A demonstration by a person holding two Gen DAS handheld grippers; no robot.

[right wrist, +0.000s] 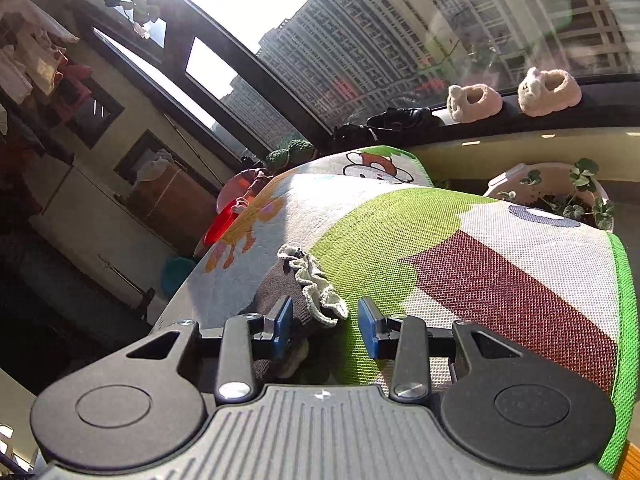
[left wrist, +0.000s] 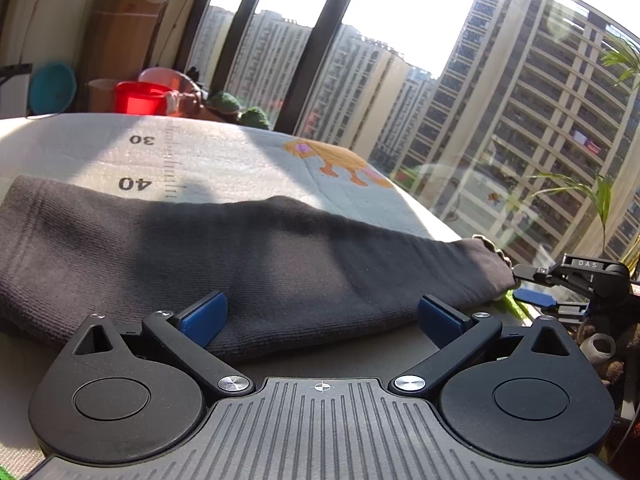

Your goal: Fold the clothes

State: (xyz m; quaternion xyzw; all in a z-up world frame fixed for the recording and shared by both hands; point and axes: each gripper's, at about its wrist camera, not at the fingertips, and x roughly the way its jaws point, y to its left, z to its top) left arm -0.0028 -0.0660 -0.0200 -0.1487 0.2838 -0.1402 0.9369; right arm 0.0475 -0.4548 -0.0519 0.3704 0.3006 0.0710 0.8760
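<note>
A dark grey knit garment lies flat across a cartoon play mat printed with ruler numbers. My left gripper stands wide open at the garment's near edge, and its blue pads sit on either side of the cloth without pressing it. The garment's end has a pale frilled cuff. That cuff lies between the jaws of my right gripper; the left pad is against the cloth and a gap shows at the right pad. The right gripper also appears at the garment's right tip.
A red bucket, a teal basin and a cardboard box stand beyond the mat's far edge by the window. A plant pot sits past the mat on the right. Fluffy slippers rest on the sill.
</note>
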